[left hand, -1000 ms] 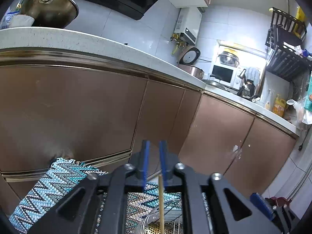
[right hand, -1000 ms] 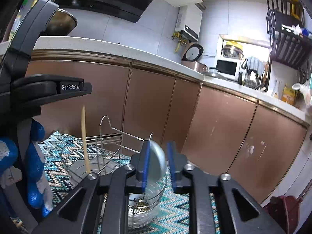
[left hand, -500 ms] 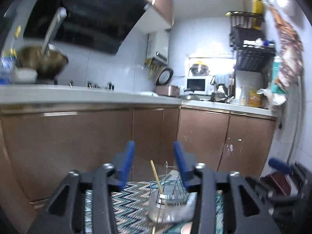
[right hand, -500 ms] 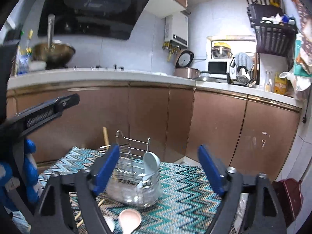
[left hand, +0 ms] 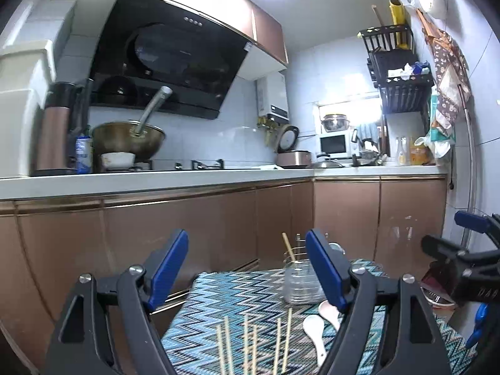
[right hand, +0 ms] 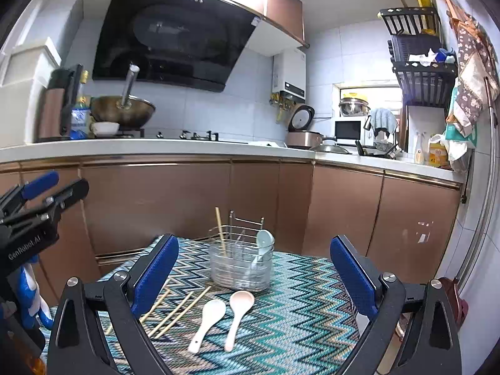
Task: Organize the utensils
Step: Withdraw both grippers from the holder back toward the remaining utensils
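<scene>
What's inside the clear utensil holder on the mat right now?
The utensil holder holds one upright chopstick on its left side and a pale blue spoon on the right. Its bottom is blurred by the ribbed plastic, so smaller items cannot be ruled out.

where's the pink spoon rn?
Right wrist view, centre: the pink spoon lies flat on the zigzag mat, just in front of the utensil holder, beside the white spoon on its left.

Both wrist views face the kitchen counter (left hand: 156,184) roughly level, from low — sharing the utensil caddy (right hand: 240,262).
</scene>
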The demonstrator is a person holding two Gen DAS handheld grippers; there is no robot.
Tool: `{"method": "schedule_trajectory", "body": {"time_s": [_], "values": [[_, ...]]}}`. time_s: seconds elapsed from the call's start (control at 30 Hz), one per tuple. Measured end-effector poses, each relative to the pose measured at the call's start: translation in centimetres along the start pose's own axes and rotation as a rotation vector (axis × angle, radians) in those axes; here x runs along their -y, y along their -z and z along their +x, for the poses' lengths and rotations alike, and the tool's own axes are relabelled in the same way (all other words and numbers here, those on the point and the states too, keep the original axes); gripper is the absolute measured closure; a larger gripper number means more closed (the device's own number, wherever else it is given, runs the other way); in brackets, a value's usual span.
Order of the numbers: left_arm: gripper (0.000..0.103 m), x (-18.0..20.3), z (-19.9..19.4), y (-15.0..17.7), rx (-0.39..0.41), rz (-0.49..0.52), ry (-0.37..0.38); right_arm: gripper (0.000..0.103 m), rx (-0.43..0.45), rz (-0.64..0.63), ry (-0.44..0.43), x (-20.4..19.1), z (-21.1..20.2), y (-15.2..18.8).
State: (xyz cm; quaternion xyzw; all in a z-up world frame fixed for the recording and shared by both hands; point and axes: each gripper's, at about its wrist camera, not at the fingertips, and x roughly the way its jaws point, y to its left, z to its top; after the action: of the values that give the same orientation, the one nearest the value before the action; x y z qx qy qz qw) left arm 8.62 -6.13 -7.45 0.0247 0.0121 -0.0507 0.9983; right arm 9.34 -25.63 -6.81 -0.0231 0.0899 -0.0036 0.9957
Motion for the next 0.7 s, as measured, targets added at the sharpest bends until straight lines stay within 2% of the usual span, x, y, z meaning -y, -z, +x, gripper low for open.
{"method": "schedule_trajectory", "body": {"time_s": [0.1,0.17,0.2,0.23,0.27,0.3,0.33,0.37,0.4,0.43,0.53,0.7], "values": [[0.028,-0.1,-1.6,0.2,0.011,0.031,-0.027,0.009,0.004,0.019,-0.029,-0.2,-1.5,0.0],[0.029,0.1,-2.5,0.3,0.018,0.066,-0.039,0.023,0.004,0.034,-0.054,-0.3,-2.1,0.1],[0.037,0.4,-3.1,0.4,0.029,0.088,-0.052,0.036,0.000,0.039,-0.060,-0.3,-2.2,0.1],[0.057,0.6,-3.1,0.5,0.031,0.105,-0.066,0.047,-0.005,0.048,-0.075,-0.2,-2.4,0.2],[0.068,0.8,-3.1,0.6,0.022,0.128,-0.085,0.064,-0.005,0.056,-0.085,-0.1,-2.4,0.3],[0.083,0.9,-2.9,0.6,0.004,0.144,-0.095,0.084,-0.005,0.064,-0.090,0.0,-2.6,0.3],[0.089,0.9,-2.7,0.7,-0.019,0.146,-0.091,0.093,-0.008,0.070,-0.096,0.1,-2.6,0.4],[0.091,0.8,-2.5,0.8,-0.031,0.138,-0.085,0.093,-0.012,0.070,-0.102,0.1,-2.6,0.4],[0.100,0.7,-2.6,0.8,-0.029,0.132,-0.088,0.094,-0.013,0.067,-0.108,0.0,-2.7,0.4],[0.101,0.6,-2.6,0.9,-0.020,0.131,-0.098,0.098,-0.012,0.063,-0.113,-0.1,-2.8,0.5],[0.103,0.5,-3.0,0.8,0.011,0.126,-0.107,0.103,-0.005,0.049,-0.112,-0.4,-2.9,0.5],[0.103,0.7,-2.9,1.0,0.017,0.131,-0.107,0.103,-0.009,0.044,-0.105,-0.3,-2.6,0.7]]}}
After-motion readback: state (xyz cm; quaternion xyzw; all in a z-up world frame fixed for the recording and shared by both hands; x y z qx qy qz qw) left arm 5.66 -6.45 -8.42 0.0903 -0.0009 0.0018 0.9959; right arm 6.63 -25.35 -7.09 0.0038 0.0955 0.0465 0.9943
